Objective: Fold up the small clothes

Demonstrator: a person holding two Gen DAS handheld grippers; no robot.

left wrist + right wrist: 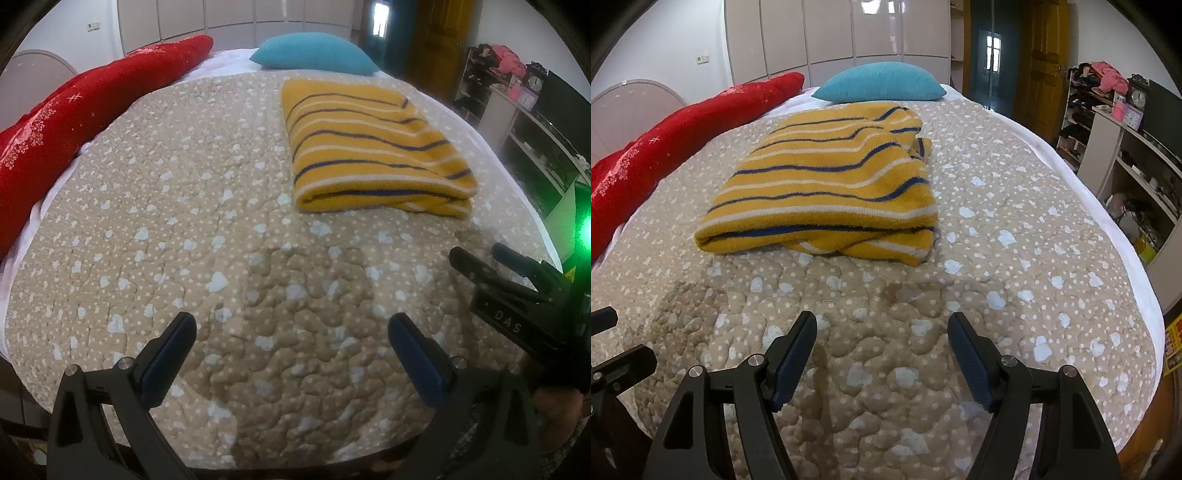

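Observation:
A yellow garment with dark blue and white stripes (373,147) lies folded into a thick rectangle on the beige dotted quilt (184,221); it also shows in the right wrist view (827,184). My left gripper (291,325) is open and empty, above the quilt near the bed's front edge, well short of the garment. My right gripper (882,325) is open and empty too, in front of the garment's folded edge. It shows at the right of the left wrist view (480,254).
A long red bolster (74,122) lies along the bed's left side, and a teal pillow (314,51) at the head. Shelves with clutter and a clock (1137,99) stand to the right, with a wooden door (1041,66) and wardrobes (831,33) behind.

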